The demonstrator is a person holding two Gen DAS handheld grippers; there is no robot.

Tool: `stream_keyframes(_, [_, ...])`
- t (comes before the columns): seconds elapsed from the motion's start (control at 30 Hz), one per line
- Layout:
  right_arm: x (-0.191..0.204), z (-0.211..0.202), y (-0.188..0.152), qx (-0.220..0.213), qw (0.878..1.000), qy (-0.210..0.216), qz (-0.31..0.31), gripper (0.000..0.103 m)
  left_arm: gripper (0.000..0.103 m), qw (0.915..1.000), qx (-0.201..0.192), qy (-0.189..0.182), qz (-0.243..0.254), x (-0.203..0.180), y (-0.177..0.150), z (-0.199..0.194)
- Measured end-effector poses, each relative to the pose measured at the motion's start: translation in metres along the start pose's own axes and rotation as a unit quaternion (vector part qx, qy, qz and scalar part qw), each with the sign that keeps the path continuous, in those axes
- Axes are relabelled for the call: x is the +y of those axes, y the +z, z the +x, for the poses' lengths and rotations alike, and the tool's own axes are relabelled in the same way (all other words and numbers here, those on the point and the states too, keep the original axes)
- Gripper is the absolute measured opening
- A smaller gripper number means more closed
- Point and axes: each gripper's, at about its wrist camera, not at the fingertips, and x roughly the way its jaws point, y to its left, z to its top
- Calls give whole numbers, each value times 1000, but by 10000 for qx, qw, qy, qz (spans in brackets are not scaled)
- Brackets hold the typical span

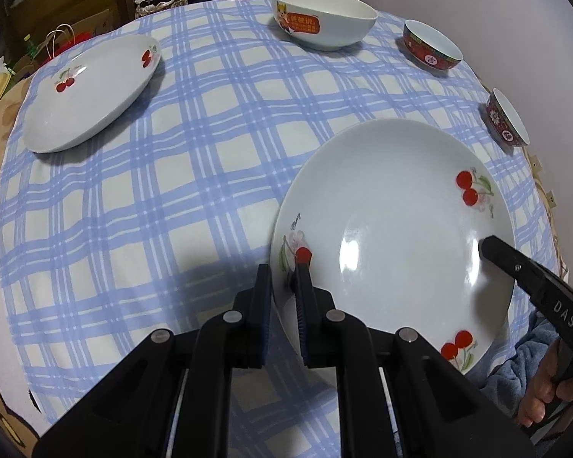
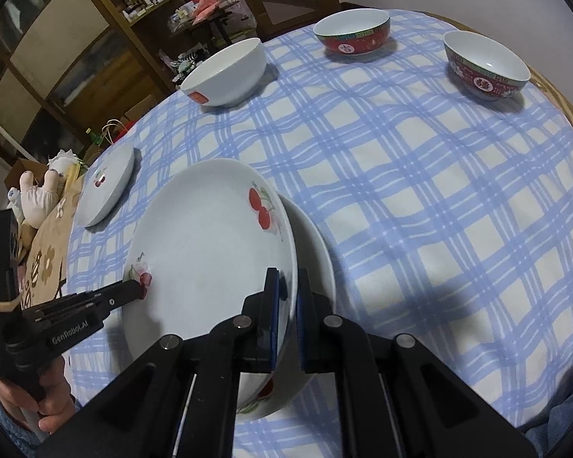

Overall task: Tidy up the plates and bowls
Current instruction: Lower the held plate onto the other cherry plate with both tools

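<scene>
Tablecloth (image 1: pixel 210 175), blue-and-white check, covered the whole round table and carried every dish.

Cherry plate (image 1: pixel 393 236), white with red cherry prints, was the largest dish and lay nearest the person. It was tilted, held by its rim on two opposite sides. The right wrist view showed a second white plate (image 2: pixel 321 252) lying directly beneath it; whether the two touched could not be told.

Far cherry plate (image 1: pixel 91 91), same pattern, lay flat on the cloth near the table's left edge, well apart from the held one.

White bowl (image 1: pixel 324 19), with an orange label and a cartoon figure on its side, stood upright at the far side of the table.

Red-banded bowl (image 1: pixel 431 44), white inside, stood upright just right of the white bowl.

Second red-banded bowl (image 1: pixel 508 118), same kind, stood upright near the right edge, apart from the first.

Left gripper (image 1: pixel 284 274), black with blue pads, was nearly closed, its two fingers pinching the left rim of the cherry plate, one pad outside and one inside.

Right gripper (image 2: pixel 288 290), same make, was clamped almost fully together on the opposite rim of the same plate, one pad on the plate's inner face and the other behind the rim.

Hand (image 2: pixel 53 408) gripped the handle of the left gripper at the lower left of the right wrist view.
</scene>
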Motion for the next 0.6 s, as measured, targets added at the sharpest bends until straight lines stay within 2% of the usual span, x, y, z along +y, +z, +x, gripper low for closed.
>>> stream_keyframes(0.2, [0, 5, 2, -18, 9999, -162, -28, 9, 12, 9999, 65, -63, 104, -1, 2, 5])
stream_keyframes(0.33, [0, 8, 5, -10, 9997, -232, -14, 10, 12, 9990, 53, 99, 433, -8, 5, 6])
stream_keyframes(0.6, [3, 10, 14, 4, 9991, -416, -19, 12, 11, 9991, -49, 86, 422, -7, 12, 4])
